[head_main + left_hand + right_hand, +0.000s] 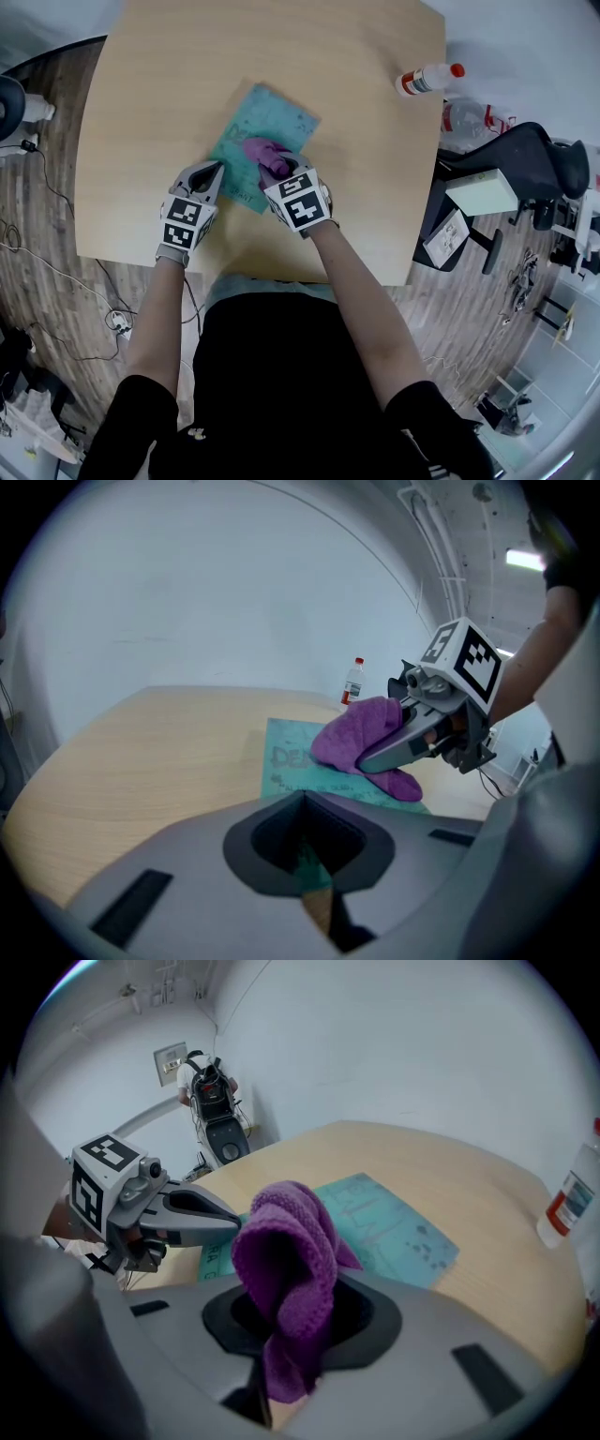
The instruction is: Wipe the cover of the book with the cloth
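Observation:
A thin teal book (267,122) lies flat in the middle of the wooden table (141,141). My right gripper (277,172) is shut on a bunched purple cloth (265,155), which rests on the book's near part. In the right gripper view the cloth (286,1260) hangs out of the jaws over the book (394,1227). My left gripper (217,170) is shut, its tip at the book's near left edge. In the left gripper view a sliver of teal shows at that gripper's closed tips (314,869), with the book (286,761) and cloth (361,738) just beyond.
A white spray bottle with a red cap (427,79) lies at the table's far right edge. Beside the table on the right stand a black chair (534,155), a pale box (481,192) and a clear plastic bottle (473,117). Cables run across the floor on the left (37,262).

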A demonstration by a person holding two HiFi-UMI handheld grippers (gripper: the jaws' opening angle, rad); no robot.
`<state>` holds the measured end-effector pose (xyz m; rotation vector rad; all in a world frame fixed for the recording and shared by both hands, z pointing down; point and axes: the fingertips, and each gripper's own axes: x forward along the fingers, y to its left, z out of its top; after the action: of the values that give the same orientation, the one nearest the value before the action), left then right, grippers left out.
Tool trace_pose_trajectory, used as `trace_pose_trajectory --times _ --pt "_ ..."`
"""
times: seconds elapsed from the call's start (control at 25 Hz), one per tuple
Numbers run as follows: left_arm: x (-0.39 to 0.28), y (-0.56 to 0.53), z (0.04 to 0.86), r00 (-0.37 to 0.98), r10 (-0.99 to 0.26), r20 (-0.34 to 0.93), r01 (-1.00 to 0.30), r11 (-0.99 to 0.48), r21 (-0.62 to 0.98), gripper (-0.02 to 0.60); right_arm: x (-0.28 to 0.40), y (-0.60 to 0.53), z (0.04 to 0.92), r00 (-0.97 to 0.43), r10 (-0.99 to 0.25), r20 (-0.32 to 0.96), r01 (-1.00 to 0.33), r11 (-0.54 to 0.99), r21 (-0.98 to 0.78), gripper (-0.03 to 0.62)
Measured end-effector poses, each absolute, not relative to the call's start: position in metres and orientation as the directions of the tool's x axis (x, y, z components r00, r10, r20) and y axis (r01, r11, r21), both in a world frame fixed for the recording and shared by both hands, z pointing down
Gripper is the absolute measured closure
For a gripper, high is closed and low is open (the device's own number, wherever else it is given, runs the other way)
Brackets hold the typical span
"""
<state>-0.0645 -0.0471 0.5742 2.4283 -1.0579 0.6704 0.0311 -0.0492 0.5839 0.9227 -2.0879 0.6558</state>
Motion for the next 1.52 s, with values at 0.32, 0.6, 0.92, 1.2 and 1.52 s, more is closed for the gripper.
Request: trace_pose_trajectory --times 0.32,0.6,0.92,1.2,1.52 --pt "-0.064 -0.047 0.574 0.593 -0.567 0.571 -0.758 -0.632 0.159 0.561 0.054 -0.035 0.583 -0.426 -0.423 0.800 -0.813 0.567 -0.133 0.480" --pt "-0.065 -0.045 0.578 0.605 -0.546 0.580 -0.758 -0.618 0.208 0.561 0.056 -0.019 0.583 -0.419 -0.396 0.817 -0.813 0.564 -0.144 0.480" --pt "-0.065 -0.040 0.573 0.599 -0.524 0.606 -0.753 -0.625 0.204 0.560 0.050 -0.008 0.582 -0.403 -0.371 0.837 -0.805 0.578 -0.132 0.480" --pt "-0.068 -0.017 0.575 0.613 -0.503 0.609 -0.745 -0.625 0.233 0.560 0.054 -0.007 0.584 -0.389 -0.353 0.851 -0.800 0.588 -0.122 0.480" --pt "-0.071 -0.016 0.579 0.649 -0.523 0.553 -0.755 -0.533 0.381 0.561 0.037 -0.004 0.585 -0.400 -0.297 0.867 -0.771 0.621 -0.143 0.480"
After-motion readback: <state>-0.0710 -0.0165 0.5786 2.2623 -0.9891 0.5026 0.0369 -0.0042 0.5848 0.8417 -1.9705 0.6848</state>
